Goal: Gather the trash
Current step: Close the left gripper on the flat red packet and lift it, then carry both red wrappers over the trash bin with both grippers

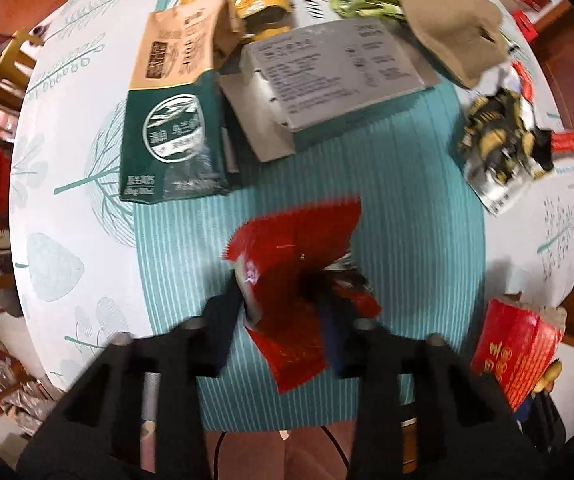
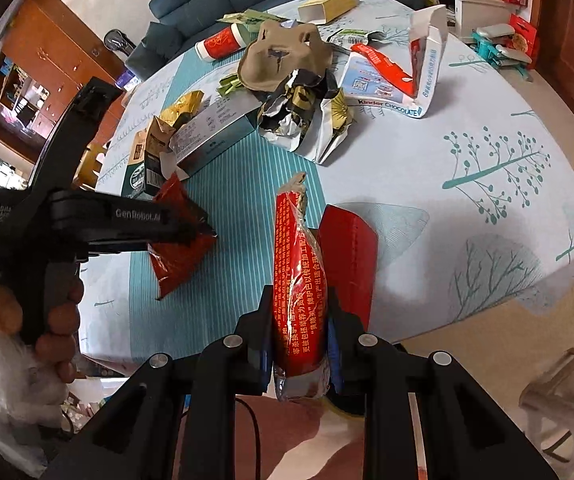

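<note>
Holding one piece of trash in each hand, the person works over a round desk (image 2: 487, 208) covered with a pale cloth printed with teal trees. The right gripper (image 2: 299, 320) has its fingers (image 2: 261, 320) nearly closed on a long red plastic food wrapper with yellow writing (image 2: 297, 264). The wrapper stands up between them, its torn top pointing away from the camera and its silver bottom end hanging below the grip. It is lifted off the desk, probably so that it can be carried away while the other hand takes the next piece.

The left gripper (image 1: 283, 300) points almost straight down at the striped teal middle of the cloth. Its fingers (image 1: 227, 300) are narrow and pinch a crumpled shiny red snack bag (image 1: 299, 248). In the right wrist view the bag hangs out of the fingers on both sides and its lower corner seems to be just at the cloth, so I judge that it is caught but hardly lifted yet.

Much trash is left on the desk, farther off: a dark green and tan carton (image 1: 171, 120), a flat grey cardboard box (image 1: 327, 72), a brown paper pulp cup holder (image 2: 287, 56) and a crushed black and gold wrapper (image 2: 307, 116). A thin white plastic bag (image 2: 11, 376) is bunched under the person's left hand (image 2: 55, 320); this may be where the trash goes.
</note>
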`<action>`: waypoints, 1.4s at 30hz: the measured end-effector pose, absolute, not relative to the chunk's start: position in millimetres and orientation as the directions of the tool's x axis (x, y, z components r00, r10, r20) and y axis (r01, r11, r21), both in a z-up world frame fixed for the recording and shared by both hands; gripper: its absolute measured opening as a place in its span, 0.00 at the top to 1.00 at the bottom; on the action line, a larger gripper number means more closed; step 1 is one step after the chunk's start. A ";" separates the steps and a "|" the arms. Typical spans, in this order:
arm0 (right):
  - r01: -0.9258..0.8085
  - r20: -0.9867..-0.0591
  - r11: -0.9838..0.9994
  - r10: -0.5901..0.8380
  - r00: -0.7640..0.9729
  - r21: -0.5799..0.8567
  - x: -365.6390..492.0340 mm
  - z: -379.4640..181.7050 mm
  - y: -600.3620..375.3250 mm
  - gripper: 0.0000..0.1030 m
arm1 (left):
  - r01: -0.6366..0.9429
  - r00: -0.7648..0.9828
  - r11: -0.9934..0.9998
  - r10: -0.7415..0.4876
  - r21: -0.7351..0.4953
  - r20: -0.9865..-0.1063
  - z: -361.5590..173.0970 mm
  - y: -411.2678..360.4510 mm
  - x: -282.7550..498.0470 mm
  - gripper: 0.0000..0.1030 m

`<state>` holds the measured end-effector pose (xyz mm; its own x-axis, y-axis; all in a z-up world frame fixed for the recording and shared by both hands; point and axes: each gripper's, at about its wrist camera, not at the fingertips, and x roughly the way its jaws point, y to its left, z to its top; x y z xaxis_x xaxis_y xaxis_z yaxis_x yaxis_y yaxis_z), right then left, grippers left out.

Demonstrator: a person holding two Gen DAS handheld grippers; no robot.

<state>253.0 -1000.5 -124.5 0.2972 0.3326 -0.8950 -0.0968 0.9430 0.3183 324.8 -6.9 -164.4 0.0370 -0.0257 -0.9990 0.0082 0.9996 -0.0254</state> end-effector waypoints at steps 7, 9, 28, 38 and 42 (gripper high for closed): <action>-0.089 -0.873 0.933 0.357 0.332 0.347 247.3 -125.4 -1005.8 0.79 | 0.070 0.062 0.996 -0.063 -0.058 -0.996 -157.6 -41.5 296.5 0.97; -0.089 -0.866 0.931 0.363 0.344 0.355 243.7 -124.7 -1009.6 0.79 | 0.082 0.081 0.995 -0.067 -0.060 -0.995 -155.9 -45.6 283.0 0.97; -0.217 -0.765 0.871 0.491 0.417 0.441 182.9 -92.8 -1074.9 0.80 | 0.086 0.313 0.994 -0.098 -0.074 -0.945 -74.1 -119.3 139.4 0.97; -0.229 -0.796 0.880 0.475 0.375 0.417 132.2 -109.8 -1134.9 0.80 | 0.126 0.317 0.990 -0.107 -0.070 -0.943 -90.6 -136.5 81.6 0.97; -0.178 -0.818 0.887 0.461 0.343 0.425 115.6 -135.2 -1150.3 0.80 | 0.182 0.287 0.982 -0.099 -0.047 -0.953 -108.1 -150.2 60.8 0.97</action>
